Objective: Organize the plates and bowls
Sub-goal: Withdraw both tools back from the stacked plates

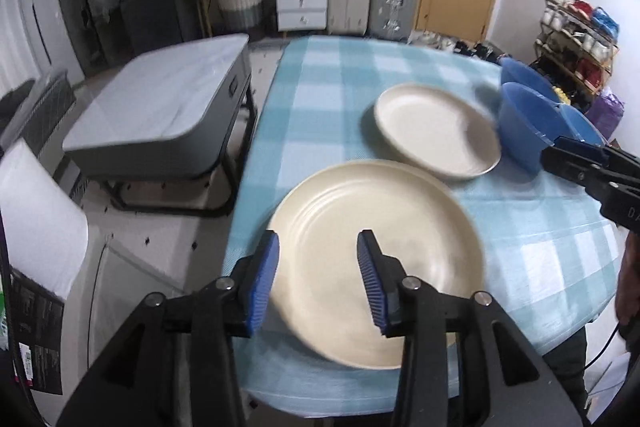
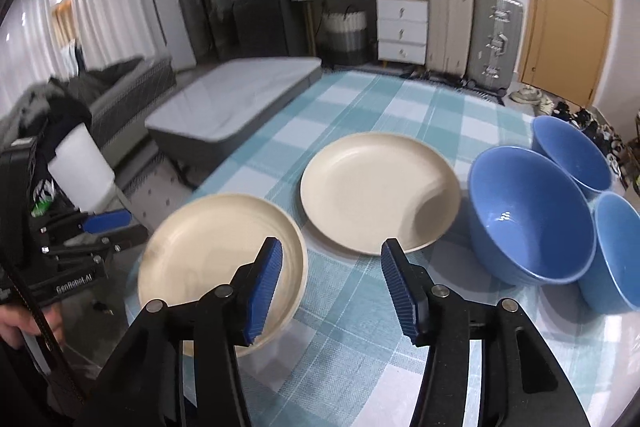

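On the worktop (image 2: 360,99), covered by a blue-and-white checked cloth, two cream plates and three blue bowls are set out, all lying flat with their open faces turned upward; being round, none shows a long axis. The near plate (image 1: 376,263) (image 2: 216,255) is placed close to the worktop's left edge, and the far plate (image 1: 438,131) (image 2: 380,191) is set just beyond it, the two rims lying very near each other without a clear overlap. The large bowl (image 2: 528,215) (image 1: 520,123) is found just right of the far plate, with the rear bowl (image 2: 572,151) behind it and the right bowl (image 2: 618,251) beside it; the three are clustered tightly.

The left gripper (image 1: 318,247) (image 2: 100,231) is held above the near plate, its jaws spread apart and empty. The right gripper (image 2: 332,259) (image 1: 580,159) is held over the cloth between the two plates, its jaws likewise apart and holding nothing.

On the left gripper's body, "GenRobot.AI" is read in the right wrist view. On the right gripper, a few pale characters are seen but cannot be read.

Bare cloth is left open at the far end of the worktop and in front of the bowls.
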### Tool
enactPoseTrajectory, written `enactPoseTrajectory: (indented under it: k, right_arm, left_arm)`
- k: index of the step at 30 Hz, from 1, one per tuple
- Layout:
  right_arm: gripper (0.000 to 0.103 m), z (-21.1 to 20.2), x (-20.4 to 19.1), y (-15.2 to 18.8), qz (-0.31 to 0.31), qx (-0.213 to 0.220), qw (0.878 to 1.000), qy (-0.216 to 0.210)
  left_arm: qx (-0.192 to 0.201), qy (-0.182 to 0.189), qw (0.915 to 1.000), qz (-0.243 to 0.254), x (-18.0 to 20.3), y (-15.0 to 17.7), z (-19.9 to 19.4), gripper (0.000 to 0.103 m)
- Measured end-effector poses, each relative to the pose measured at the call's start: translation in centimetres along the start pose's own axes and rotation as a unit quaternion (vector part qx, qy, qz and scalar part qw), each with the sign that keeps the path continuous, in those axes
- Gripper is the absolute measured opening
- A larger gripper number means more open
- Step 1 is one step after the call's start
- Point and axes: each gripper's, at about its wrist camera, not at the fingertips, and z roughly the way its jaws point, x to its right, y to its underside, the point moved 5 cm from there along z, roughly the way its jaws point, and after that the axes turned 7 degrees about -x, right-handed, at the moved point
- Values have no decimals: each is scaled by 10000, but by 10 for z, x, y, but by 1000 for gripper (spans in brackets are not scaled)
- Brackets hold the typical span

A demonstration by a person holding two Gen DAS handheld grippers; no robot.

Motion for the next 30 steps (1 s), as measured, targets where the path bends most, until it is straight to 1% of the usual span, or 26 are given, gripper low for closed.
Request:
enactPoseTrajectory:
  k: [3, 5, 6, 7, 9, 10, 11, 13, 15, 17, 21, 22, 29, 30]
  right_arm:
    - [61, -20, 8, 5, 341, 359, 9987, -79]
    - [70, -34, 13, 10, 569, 650, 9962, -144]
    - [71, -42, 16, 13, 650, 792, 9947, -131]
    - [72, -48, 19, 16, 667, 883, 9938, -58]
    - [73, -57, 22, 19, 640, 983, 9930, 100]
    - [77, -62, 24, 21, 636, 1016, 9927, 166]
    - [83, -67, 28, 25, 668, 1074, 9916, 255]
    - [88, -74, 36, 30, 750, 1153, 9898, 357]
    - [88, -83, 45, 38, 832, 1268, 9875, 441]
    - [88, -89, 53, 45, 833, 1284, 9866, 564]
    - [90, -101, 68, 55, 966, 1420, 9827, 696]
    - [93, -103, 70, 57, 1001, 1448, 9817, 722]
    - [97, -118, 80, 69, 985, 1688, 9767, 886]
    - [97, -119, 81, 70, 991, 1705, 9764, 883]
  left_arm:
    - [261, 205, 9993, 149, 25, -8, -13, 44]
    - [415, 326, 9983, 261, 45, -13, -19, 45]
    - [473, 386, 9975, 346, 56, -15, -22, 48]
    - [519, 426, 9969, 418, 66, -17, -24, 50]
    - [663, 513, 9953, 491, 83, -21, -27, 50]
    - [738, 563, 9945, 484, 88, -23, -29, 50]
    - [757, 591, 9943, 466, 93, -25, -30, 51]
    - [791, 746, 9933, 397, 102, -30, -31, 51]
    - [824, 774, 9926, 432, 111, -32, -32, 52]
    - [852, 737, 9924, 495, 120, -35, -31, 52]
    - [792, 865, 9917, 532, 137, -37, -28, 52]
    - [783, 840, 9918, 567, 142, -36, -28, 52]
    - [788, 917, 9899, 746, 165, -33, -28, 53]
    - [800, 901, 9899, 754, 167, -33, -28, 55]
